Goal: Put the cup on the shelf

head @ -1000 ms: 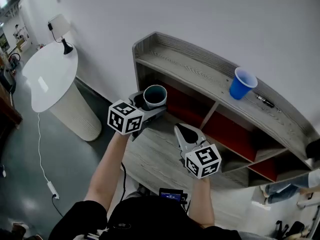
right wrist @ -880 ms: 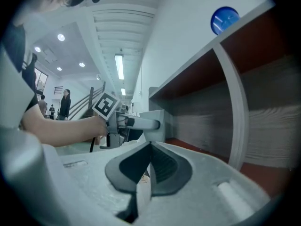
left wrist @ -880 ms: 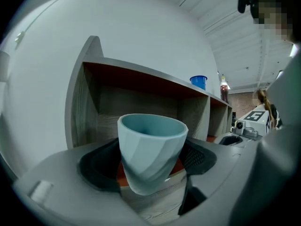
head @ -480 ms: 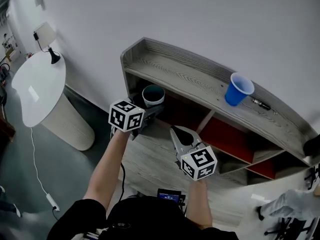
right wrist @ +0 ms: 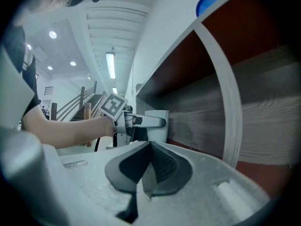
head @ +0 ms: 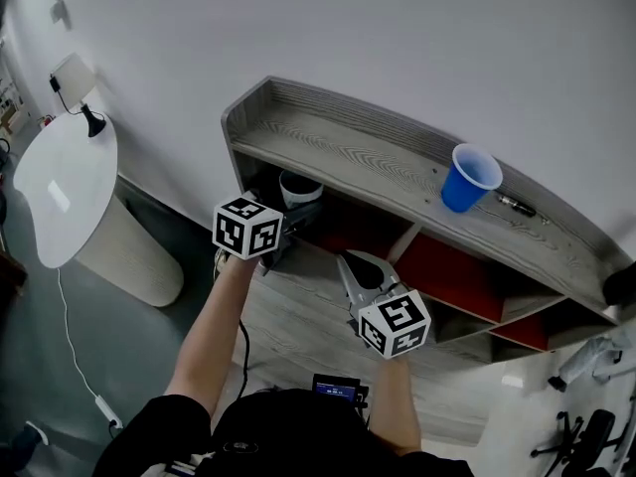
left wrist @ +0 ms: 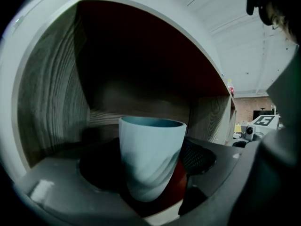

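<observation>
A pale blue-grey cup [head: 297, 188] is held by my left gripper [head: 299, 209], which is shut on it at the mouth of the grey wooden shelf's [head: 348, 147] lower left compartment. The top board hides part of the rim. In the left gripper view the cup [left wrist: 149, 161] stands upright between the jaws, with the wood side wall and dark red back panel behind it. My right gripper [head: 360, 269] hangs shut and empty in front of the middle compartment. The right gripper view shows its jaws [right wrist: 145, 173] pressed together, and the left gripper with the cup [right wrist: 158, 124] beyond.
A blue plastic cup [head: 468, 177] and a small dark pen-like item [head: 520, 205] lie on the shelf's top board. A white round table [head: 63, 185] with a small lamp [head: 77, 76] stands to the left. A cable [head: 79, 346] runs across the floor.
My left gripper has carried the cup forward and under the top board into the left compartment. The right gripper has barely moved.
</observation>
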`<control>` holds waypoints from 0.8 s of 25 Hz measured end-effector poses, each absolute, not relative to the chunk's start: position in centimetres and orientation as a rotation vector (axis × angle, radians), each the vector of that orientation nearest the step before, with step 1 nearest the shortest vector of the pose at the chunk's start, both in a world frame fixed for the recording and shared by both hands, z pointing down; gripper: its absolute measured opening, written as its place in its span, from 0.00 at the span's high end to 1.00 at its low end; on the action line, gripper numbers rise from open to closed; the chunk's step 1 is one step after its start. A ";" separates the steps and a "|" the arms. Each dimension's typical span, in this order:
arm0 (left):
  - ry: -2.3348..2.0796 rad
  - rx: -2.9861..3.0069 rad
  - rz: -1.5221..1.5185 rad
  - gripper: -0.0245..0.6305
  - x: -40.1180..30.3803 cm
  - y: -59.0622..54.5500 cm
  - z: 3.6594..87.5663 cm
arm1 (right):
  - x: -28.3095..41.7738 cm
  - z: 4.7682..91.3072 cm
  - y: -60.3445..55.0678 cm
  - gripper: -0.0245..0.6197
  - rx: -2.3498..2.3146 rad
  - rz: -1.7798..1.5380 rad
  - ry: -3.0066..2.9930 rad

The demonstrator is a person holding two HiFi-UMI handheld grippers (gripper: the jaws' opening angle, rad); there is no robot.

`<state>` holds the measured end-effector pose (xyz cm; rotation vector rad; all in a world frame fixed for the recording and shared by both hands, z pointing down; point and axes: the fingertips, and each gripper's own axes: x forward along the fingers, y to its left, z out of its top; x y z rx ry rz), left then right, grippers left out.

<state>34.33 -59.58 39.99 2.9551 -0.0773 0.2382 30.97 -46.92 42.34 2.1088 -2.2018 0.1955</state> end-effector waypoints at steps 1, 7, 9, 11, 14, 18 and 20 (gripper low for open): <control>-0.074 2.962 0.231 0.36 34.3 -59.5 40.0 | 31.1 42.4 -46.9 0.96 2.111 0.199 -2.200; -0.073 2.979 0.180 0.36 34.0 -59.3 40.1 | 31.4 42.9 -46.9 0.96 2.115 0.219 -2.204; -0.072 2.990 0.189 0.35 34.0 -59.2 40.1 | 31.3 43.0 -46.9 0.96 2.114 0.223 -2.208; -0.076 2.998 0.197 0.35 34.0 -59.2 40.1 | 31.2 43.0 -46.9 0.96 2.112 0.226 -2.212; -0.086 2.993 0.195 0.35 34.0 -59.1 40.2 | 31.1 42.9 -46.6 0.96 2.109 0.225 -2.213; -0.103 2.994 0.187 0.30 33.9 -59.1 40.1 | 31.1 42.6 -46.2 0.96 2.110 0.215 -2.216; -0.120 2.992 0.162 0.29 33.7 -59.2 39.7 | 31.2 42.5 -46.0 0.96 2.112 0.210 -2.218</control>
